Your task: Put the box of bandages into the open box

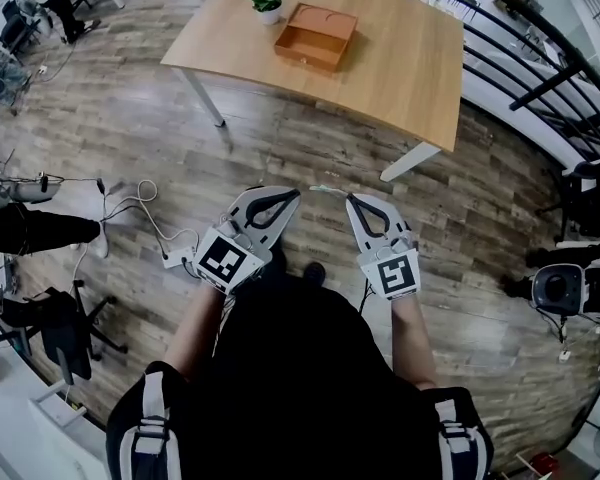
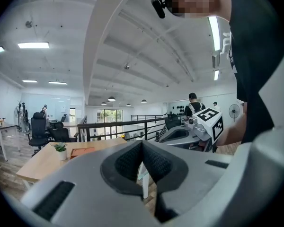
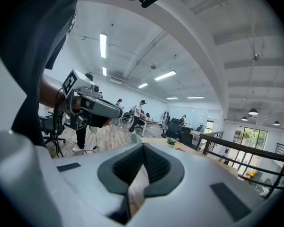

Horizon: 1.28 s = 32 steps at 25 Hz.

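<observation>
Person's dark top (image 1: 290,368) fills the lower head view. Left gripper (image 1: 292,200) and right gripper (image 1: 352,201) are held side by side over the wood floor (image 1: 280,138), both with jaws together and nothing between them. Open box (image 1: 320,13) sits well ahead on the table (image 1: 400,68), just beside a potted plant (image 1: 267,2).

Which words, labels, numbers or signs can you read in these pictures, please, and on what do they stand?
No text can be read.
Marker cubes: only black-and-white square patterns, no letters.
White marks on the person's dark shirt: too small to read.
</observation>
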Tool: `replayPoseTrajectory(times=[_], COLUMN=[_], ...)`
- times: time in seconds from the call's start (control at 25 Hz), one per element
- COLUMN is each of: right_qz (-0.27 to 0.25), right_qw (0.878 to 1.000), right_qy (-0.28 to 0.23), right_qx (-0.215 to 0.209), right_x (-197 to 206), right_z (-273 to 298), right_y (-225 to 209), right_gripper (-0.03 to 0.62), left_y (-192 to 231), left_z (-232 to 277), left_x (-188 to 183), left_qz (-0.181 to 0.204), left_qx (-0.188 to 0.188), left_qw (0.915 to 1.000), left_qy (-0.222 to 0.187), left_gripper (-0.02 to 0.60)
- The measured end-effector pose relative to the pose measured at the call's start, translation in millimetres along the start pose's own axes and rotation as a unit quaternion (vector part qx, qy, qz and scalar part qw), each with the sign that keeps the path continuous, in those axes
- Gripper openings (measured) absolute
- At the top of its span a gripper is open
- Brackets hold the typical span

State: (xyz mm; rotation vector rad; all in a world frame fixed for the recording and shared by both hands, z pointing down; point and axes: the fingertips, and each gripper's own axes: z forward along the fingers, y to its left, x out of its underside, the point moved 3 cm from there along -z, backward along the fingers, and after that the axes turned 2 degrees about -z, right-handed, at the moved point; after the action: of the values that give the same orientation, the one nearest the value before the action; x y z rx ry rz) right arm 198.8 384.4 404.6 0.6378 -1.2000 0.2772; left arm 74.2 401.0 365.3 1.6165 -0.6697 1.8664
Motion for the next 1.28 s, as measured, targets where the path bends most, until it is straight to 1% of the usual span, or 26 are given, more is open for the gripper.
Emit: replayPoseTrajectory(times=[0.12, 0.2, 0.36, 0.56, 0.68, 0.76, 0.88, 1.0, 1.28], right_qz=[-0.011, -0.003, -0.012, 0.007, -0.016, -0.021, -0.013, -0.026, -0.01], right_qw=[1.0, 1.0, 1.0, 1.0, 1.0, 0.999, 0.999, 0.999, 0.998], right_qy=[0.003, 0.005, 0.009, 0.015, 0.023, 0.027, 0.035, 0.038, 0.04], right_qx=[-0.002, 0.001, 0.0, 0.013, 0.012, 0.014, 0.021, 0.024, 0.044], right_x=[-3, -5, -8, -12, -16, -18, -18, -23, -30], right_z=[15, 24, 44, 69, 84, 92, 104, 119, 153], right_y=[-8, -12, -17, -27, -30, -30, -31, -33, -29], right_gripper=[0.025, 0.025, 0.025, 0.025, 0.025, 0.025, 0.025, 0.025, 0.025], left_y=[16, 26, 54, 91, 110, 120, 135, 151, 185], left_z=[6, 8, 10, 12, 13, 13, 14, 15, 6], left_x=[0, -1, -1, -1, 0, 0, 0, 2, 11], left_qz=[0.004, 0.004, 0.002, 0.002, 0.0, 0.0, 0.001, -0.001, 0.003], left_qx=[0.003, 0.005, -0.003, -0.006, -0.006, -0.006, 0.0, 0.007, 0.023], left_qw=[1.0, 1.0, 1.0, 1.0, 1.0, 1.0, 1.0, 0.9999, 0.9997], left_qy=[0.006, 0.005, 0.002, 0.0, 0.001, -0.001, -0.005, -0.01, 0.005], left_gripper=[0.018, 0.02, 0.019, 0.018, 0.018, 0.019, 0.02, 0.018, 0.02])
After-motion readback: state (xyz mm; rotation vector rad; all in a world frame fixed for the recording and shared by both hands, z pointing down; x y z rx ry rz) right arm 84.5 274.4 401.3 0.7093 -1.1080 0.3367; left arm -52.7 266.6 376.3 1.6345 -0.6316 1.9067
